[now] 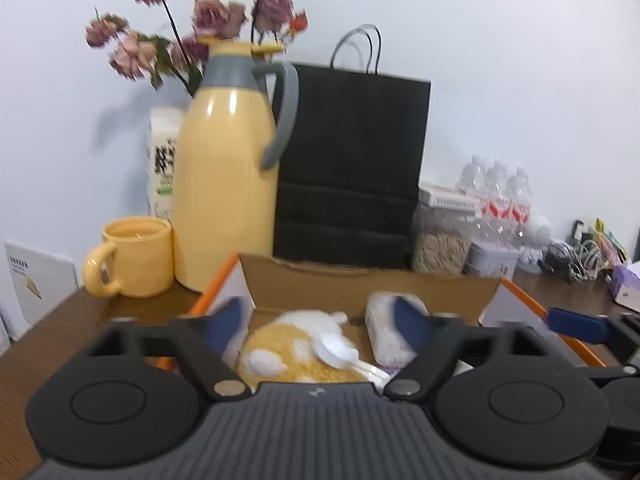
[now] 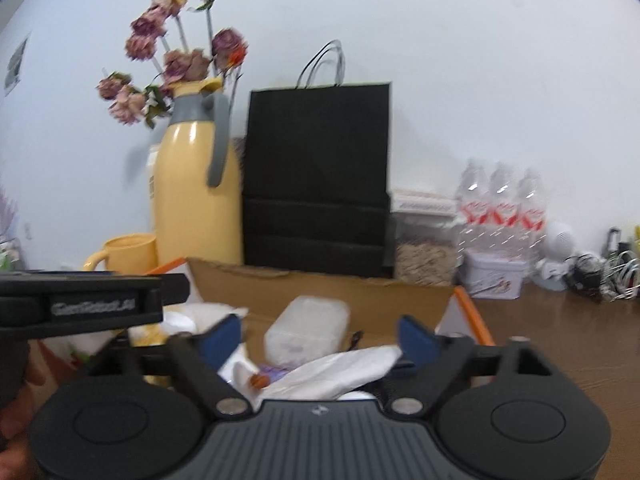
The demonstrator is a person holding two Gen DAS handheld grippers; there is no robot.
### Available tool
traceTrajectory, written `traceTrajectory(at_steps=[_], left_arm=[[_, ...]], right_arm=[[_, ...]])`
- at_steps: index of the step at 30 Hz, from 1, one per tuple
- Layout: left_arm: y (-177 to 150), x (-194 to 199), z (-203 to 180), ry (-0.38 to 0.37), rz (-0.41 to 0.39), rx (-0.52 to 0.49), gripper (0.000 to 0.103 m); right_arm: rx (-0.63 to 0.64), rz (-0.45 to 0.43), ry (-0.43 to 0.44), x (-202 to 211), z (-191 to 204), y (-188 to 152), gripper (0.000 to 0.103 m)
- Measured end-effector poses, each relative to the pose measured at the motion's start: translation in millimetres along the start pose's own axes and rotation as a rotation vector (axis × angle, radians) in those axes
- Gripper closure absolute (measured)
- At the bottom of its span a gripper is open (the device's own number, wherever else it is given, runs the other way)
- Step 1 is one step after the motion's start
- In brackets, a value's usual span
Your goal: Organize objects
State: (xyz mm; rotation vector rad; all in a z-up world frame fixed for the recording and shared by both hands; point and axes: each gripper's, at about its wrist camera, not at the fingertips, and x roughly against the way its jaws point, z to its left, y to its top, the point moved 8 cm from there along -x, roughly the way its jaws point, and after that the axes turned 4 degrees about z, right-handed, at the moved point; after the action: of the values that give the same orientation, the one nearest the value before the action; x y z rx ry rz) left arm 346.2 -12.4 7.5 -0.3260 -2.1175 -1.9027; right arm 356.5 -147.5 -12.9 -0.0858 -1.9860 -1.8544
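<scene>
Cardboard box point(image 1: 360, 284): open-topped, on the wooden table point(image 1: 60, 332), directly ahead of both grippers; orange-edged flaps at either side.
Yellow-and-white packet point(image 1: 296, 348): lies in the box, between the fingers of the left gripper point(image 1: 324, 320) and beyond their tips; not touched.
White pouch point(image 1: 386, 332): in the box, just beside the left gripper's right blue pad, partly hidden by it.
Left gripper: fingers spread wide, holding nothing.
White wrapper point(image 2: 336, 372): in the box, low between the fingers of the right gripper point(image 2: 320, 334), close to its body; contact cannot be told.
Right gripper: fingers spread wide, nothing clamped.
Writing: lettering on the left gripper's side, seen in the right wrist view, too blurred to read; dark characters on the white carton point(image 1: 162, 160), unreadable.
Behind box: yellow thermos jug point(image 1: 224, 168), yellow mug point(image 1: 134, 256), black paper bag point(image 1: 352, 164), bottled water pack point(image 1: 500, 204).
</scene>
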Motion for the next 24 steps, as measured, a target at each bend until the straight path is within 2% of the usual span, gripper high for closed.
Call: traceTrajectory(at_steps=[1, 2, 16, 19, 24], left_arm=[[2, 3, 1, 0.010, -0.017, 0.000, 0.000], [4, 5, 2, 0.018, -0.035, 0.000, 0.000], [10, 15, 6, 0.015, -0.034, 0.024, 0.000], [14, 25, 5, 0.001, -0.040, 0.022, 0.000], [21, 50, 5, 0.021, -0.040, -0.001, 0.000]], right_arm=[[-0.003, -0.007, -0.007, 2, -2, 1, 0.002], [-0.008, -0.009, -0.012, 3, -4, 1, 0.000], [-0.037, 0.023, -0.007, 10, -15, 0, 0.000], [-0.039, 0.031, 0.004, 17, -17, 3, 0.000], [-0.051, 0.043, 0.020, 40, -17, 13, 0.000]])
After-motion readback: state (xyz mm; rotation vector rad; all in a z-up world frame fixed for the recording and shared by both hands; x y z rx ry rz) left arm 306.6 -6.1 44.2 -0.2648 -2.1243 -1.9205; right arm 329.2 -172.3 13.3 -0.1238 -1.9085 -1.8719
